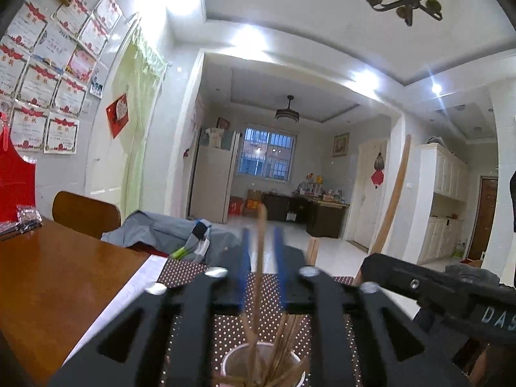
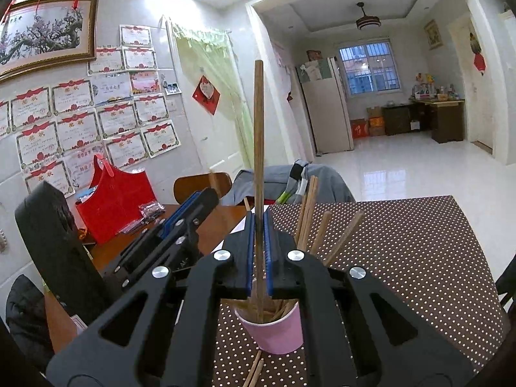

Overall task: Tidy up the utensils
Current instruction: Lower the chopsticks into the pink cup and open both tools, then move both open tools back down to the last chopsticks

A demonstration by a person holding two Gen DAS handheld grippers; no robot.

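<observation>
brown wooden chopstick (image 1: 260, 242) stands upright between the blue pads of the left tongs (image 1: 262, 242) in the left wrist view; the pads stand apart on either side of it with gaps showing, so the left tongs are open around it rather than pinching. below them a paper cup (image 1: 262, 366) with a pale rim sits on the brown white-dotted cloth (image 1: 187, 274), several more wooden chopsticks (image 1: 283, 342) leaning in it. the cloth lies on the reddish-brown wooden bench (image 1: 58, 274). at right the black body of the right tongs (image 1: 435, 287) crosses the view, and a long pale wooden stick (image 1: 395, 193) slants up beside it; what carries that stick cannot be told here.

from the right wrist view, the right tongs (image 2: 259, 242) are closed on a single upright chopstick (image 2: 258, 129), blue pads pressed against its lower shaft, its foot reaching down into the cup, which here shows as pink (image 2: 274, 332). the other chopsticks (image 2: 309, 213) fan out of the cup to the right, and two more loose sticks (image 2: 254, 372) lie on the dotted cloth (image 2: 403, 258) just in front of the cup. the left tongs (image 2: 190, 213) come in from the left, their blue-lined tips near the cup's far side. a red paper bag (image 2: 116, 200) stands on the bench (image 2: 106, 251) by the wall.
</observation>
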